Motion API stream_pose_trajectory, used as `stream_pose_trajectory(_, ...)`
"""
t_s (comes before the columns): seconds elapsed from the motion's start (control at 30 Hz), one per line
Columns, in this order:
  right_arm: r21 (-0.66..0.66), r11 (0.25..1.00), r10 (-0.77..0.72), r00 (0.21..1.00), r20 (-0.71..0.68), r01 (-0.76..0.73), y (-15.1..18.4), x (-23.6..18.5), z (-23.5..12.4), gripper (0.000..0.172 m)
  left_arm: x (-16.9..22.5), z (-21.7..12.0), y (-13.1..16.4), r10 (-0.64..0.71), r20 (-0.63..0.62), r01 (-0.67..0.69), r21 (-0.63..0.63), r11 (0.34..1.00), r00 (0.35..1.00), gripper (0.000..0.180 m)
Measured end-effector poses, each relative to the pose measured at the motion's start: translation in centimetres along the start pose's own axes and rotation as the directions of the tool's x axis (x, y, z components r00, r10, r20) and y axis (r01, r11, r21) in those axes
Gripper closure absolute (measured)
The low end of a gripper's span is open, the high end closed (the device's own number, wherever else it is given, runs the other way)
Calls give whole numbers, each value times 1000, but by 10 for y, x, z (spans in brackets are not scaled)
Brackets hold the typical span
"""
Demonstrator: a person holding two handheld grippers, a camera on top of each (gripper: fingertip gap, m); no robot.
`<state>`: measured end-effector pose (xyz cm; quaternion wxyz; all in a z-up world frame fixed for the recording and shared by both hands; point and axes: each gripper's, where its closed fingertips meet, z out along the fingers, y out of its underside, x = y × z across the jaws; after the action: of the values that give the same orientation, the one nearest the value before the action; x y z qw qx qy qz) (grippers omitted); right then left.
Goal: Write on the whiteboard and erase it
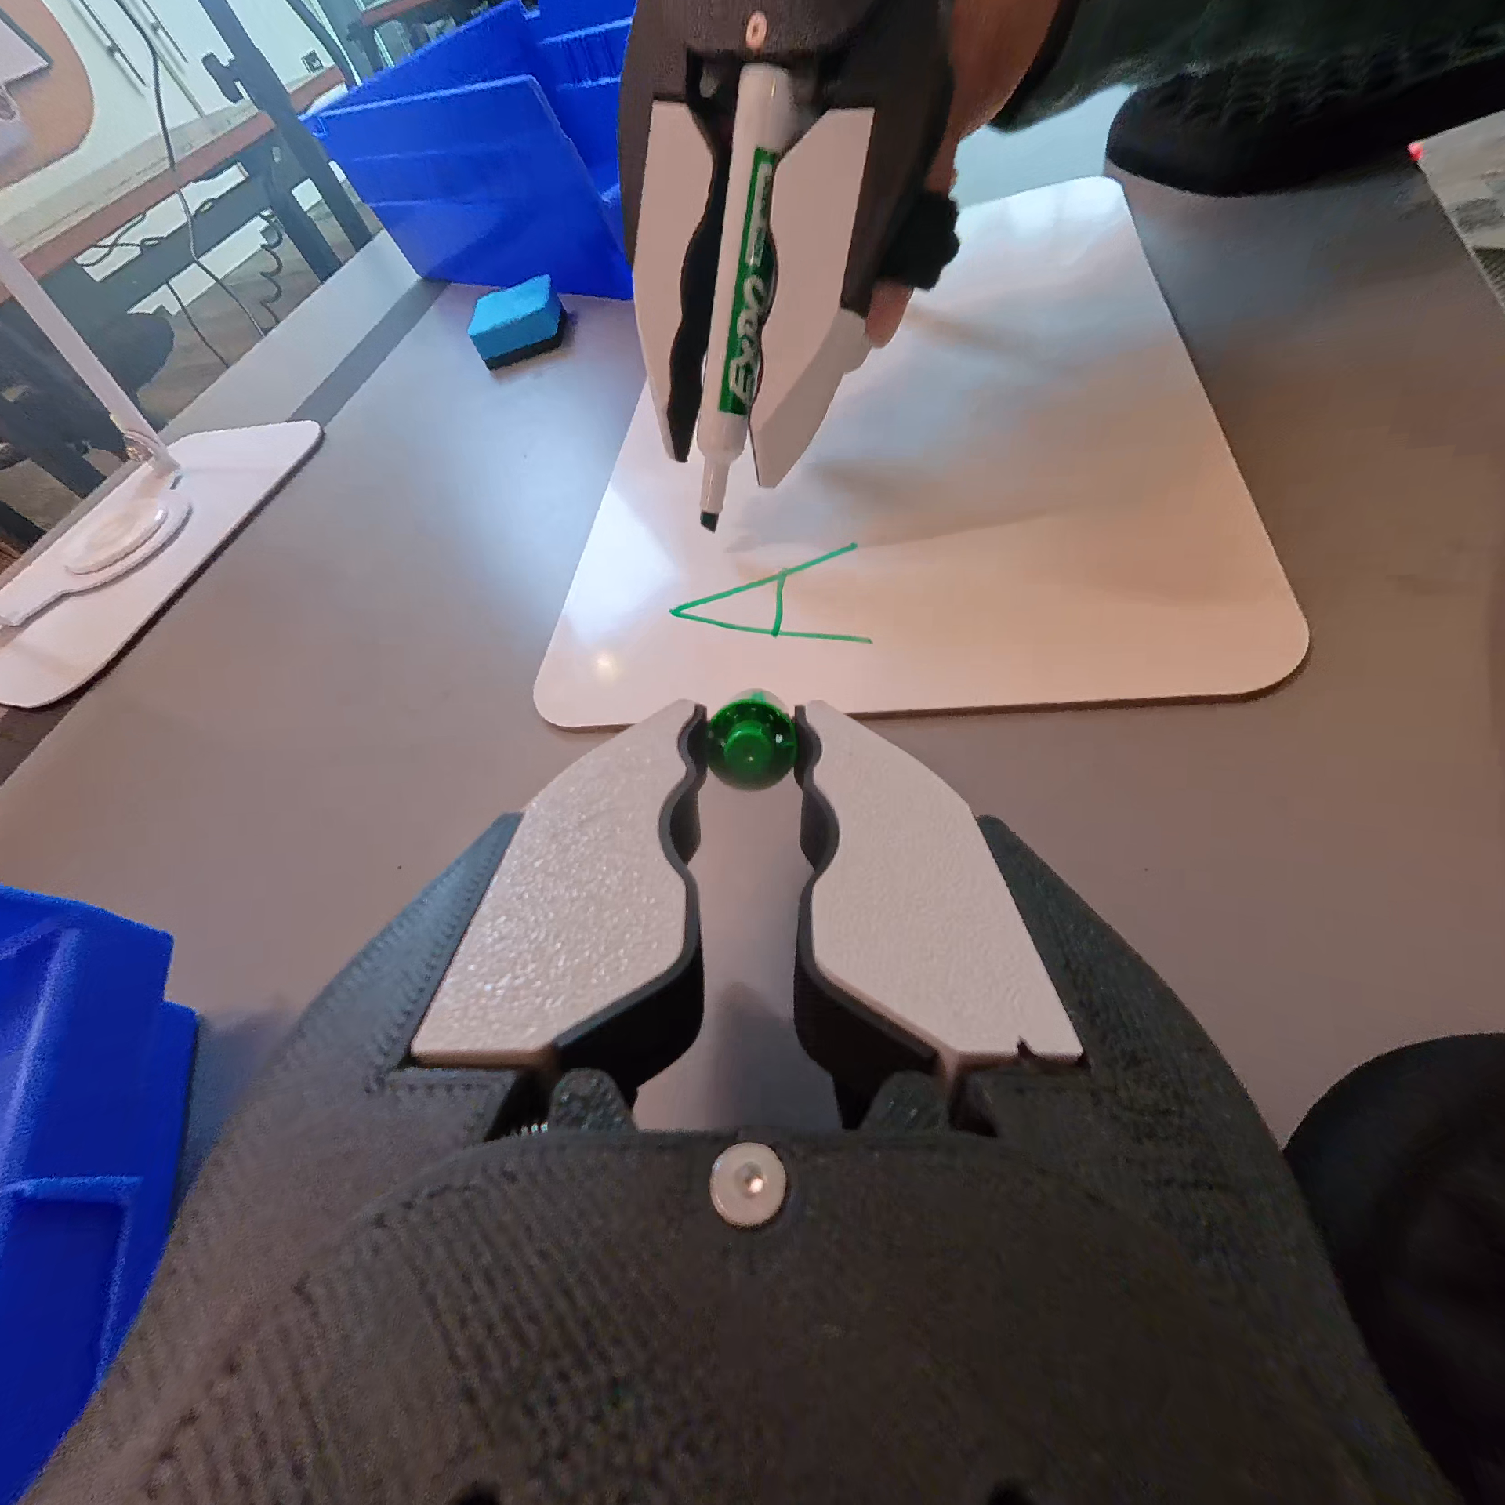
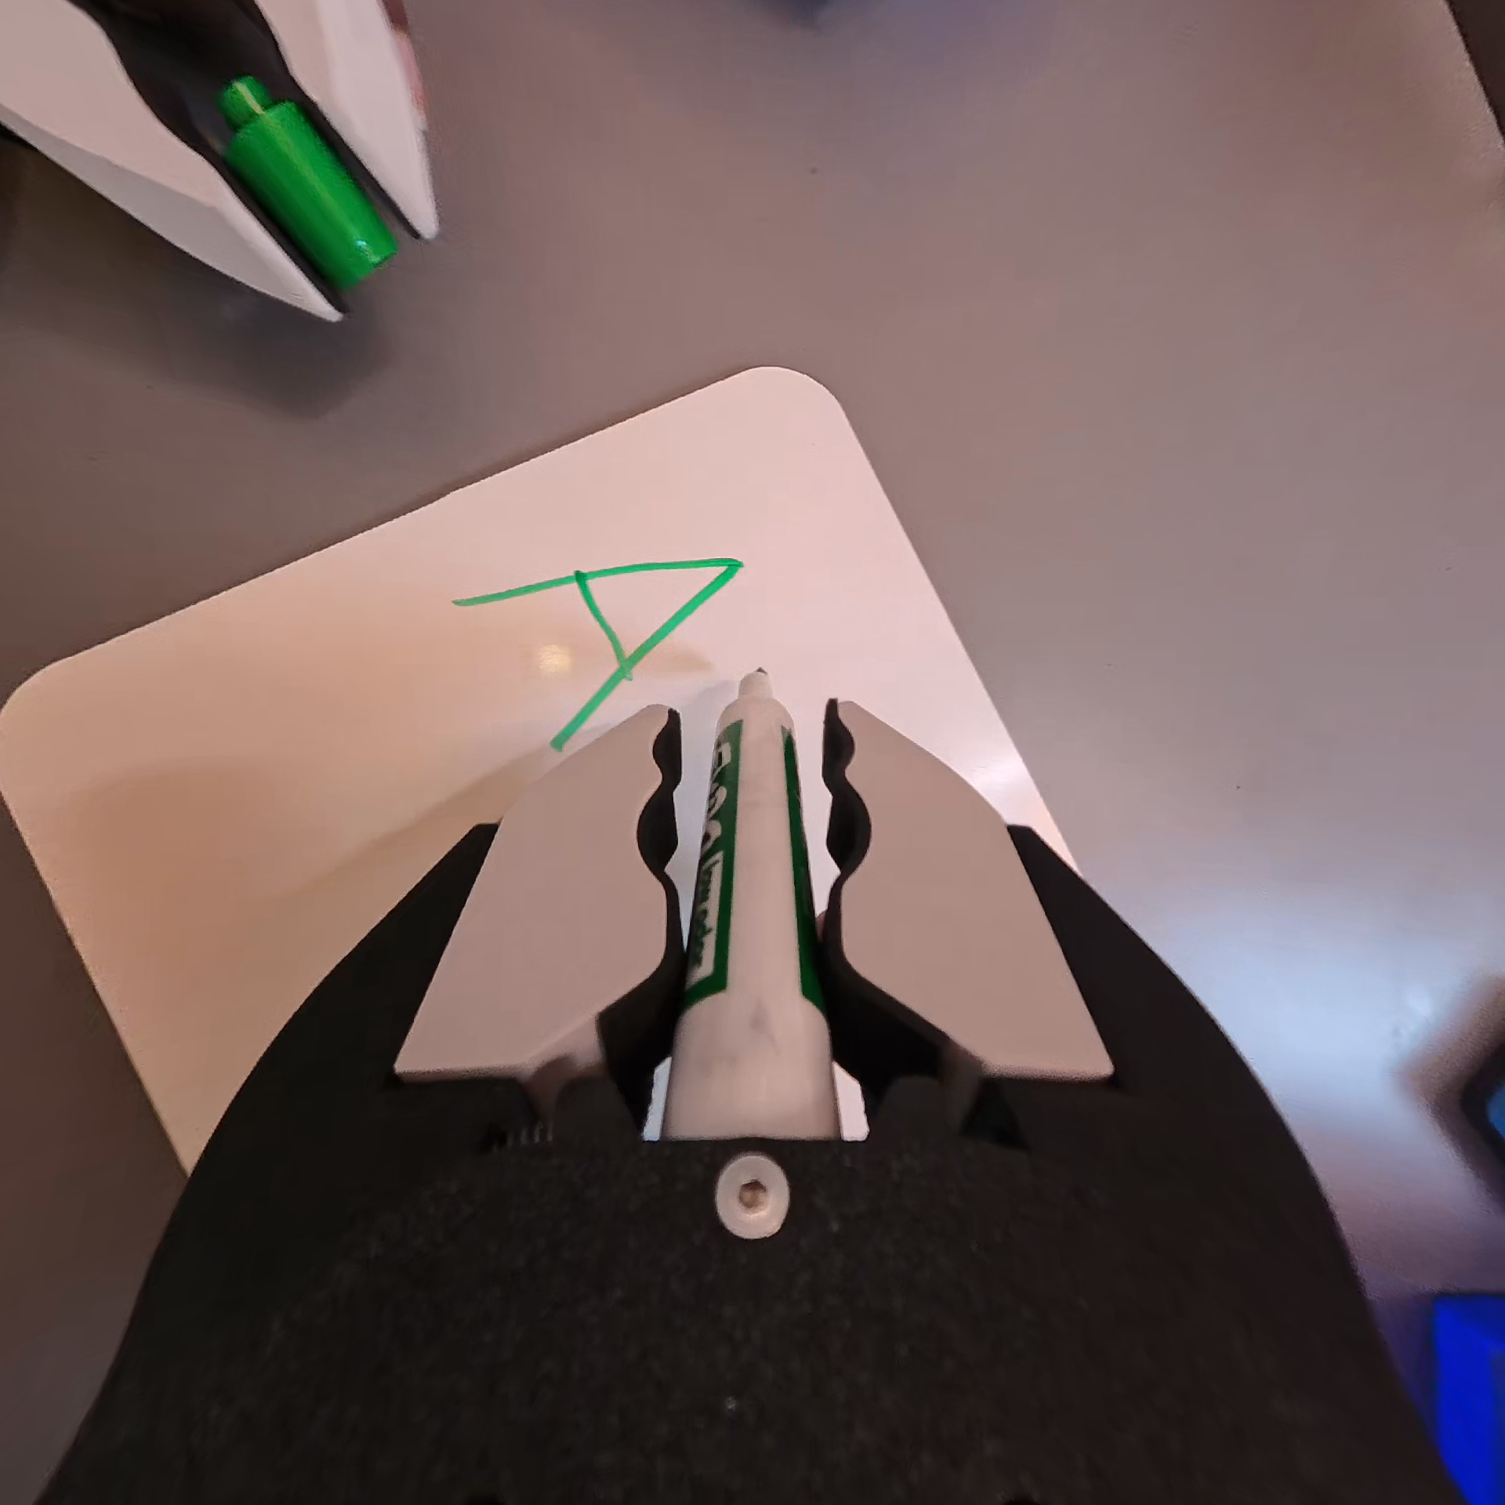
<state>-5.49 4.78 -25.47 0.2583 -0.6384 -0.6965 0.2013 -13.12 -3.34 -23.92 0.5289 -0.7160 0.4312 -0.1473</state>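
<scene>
Pinched at the left gripper's [image 1: 749,737] tips, the green cap [image 1: 748,749] could pop free, while the marker [image 2: 753,896], gripped only near the right gripper's [image 2: 749,717] finger roots, might swivel and smear the green mark [image 2: 619,627]

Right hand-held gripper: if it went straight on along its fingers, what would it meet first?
The right hand-held gripper points down at the whiteboard. The green marker it holds sticks out past the fingertips, so its tip would likely touch the board first, just beside the green drawn figure. The tip looks slightly above the surface.
</scene>
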Motion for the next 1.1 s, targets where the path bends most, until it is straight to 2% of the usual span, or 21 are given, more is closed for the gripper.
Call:
stream_pose_trajectory(0.23, -33, 999, 12, 1000, 8, -12, 6, 6, 6, 137, -3, -3, -4, -2, 15, 1, 21, 1000, 1000, 160)
stream_pose_trajectory(0.43, -78, 997, 4, 996, 89, 3, 21, -31, -10, 137, -3, -3, -5, 4, 15, -4, 18, 1000, 1000, 160)
stream_pose_trajectory(0.53, -82, 996, -14, 997, 82, 21, 25, -41, -16, 137, -3, -3, -5, 1, 15, -2, 19, 1000, 1000, 160)
stream_pose_trajectory(0.73, 6, 1000, 8, 1000, -23, -8, 9, -4, -10, 137, -2, -3, -7, -4, 11, 4, 22, 1000, 1000, 160)
stream_pose_trajectory(0.83, 30, 999, 30, 1000, -8, -30, 4, 4, -3, 137, -4, -4, -7, -5, 19, 4, 23, 1000, 1000, 160)
stream_pose_trajectory(1.1, -12, 999, 29, 999, -43, -29, 12, 17, 4, 137, -5, -5, -8, -1, 22, 1, 27, 1000, 1000, 160)
